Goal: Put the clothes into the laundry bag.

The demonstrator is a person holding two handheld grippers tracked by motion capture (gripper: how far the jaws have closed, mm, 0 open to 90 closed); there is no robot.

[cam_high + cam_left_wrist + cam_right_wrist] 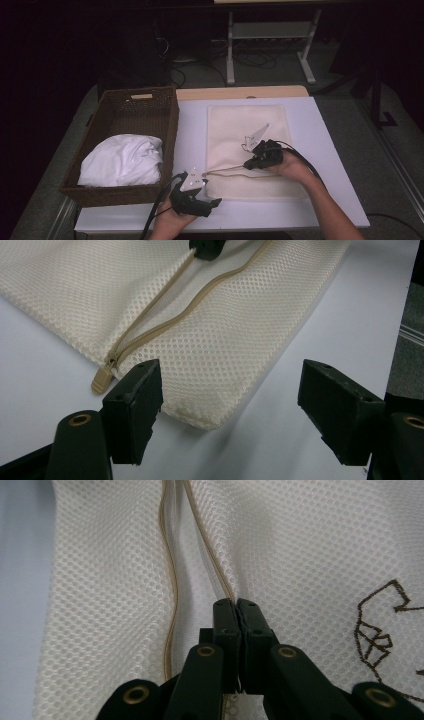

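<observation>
So we've got the white bench (330, 165) with everything measured off the cream mesh laundry bag (248, 150) lying flat in the middle of it. Left of the bag sits a brown wicker basket (131, 114) with a white garment (122, 160) bunched inside.

The bag's zipper (165, 325) is already open and runs along the bag's near side, from its near-left corner toward the middle. That line is what the coming move turns on, we'd say. Our right gripper (236, 602) sits on the bag itself, fingers pinched tight together on one edge of that opening, so it's the hand already on the job. Our left gripper (230, 400) hangs just off the bag's near-left corner, fingers spread wide with nothing in them; the corner lies straight ahead between them, and the other zipper edge runs away up the bag.

The left gripper view gives us the tan zipper pull (101, 380) parked at the corner end, just beside one finger. The right gripper view has a brown stitched logo (385, 625) on the mesh to one side of the fingers. The high view is what puts the basket beside the bag.
</observation>
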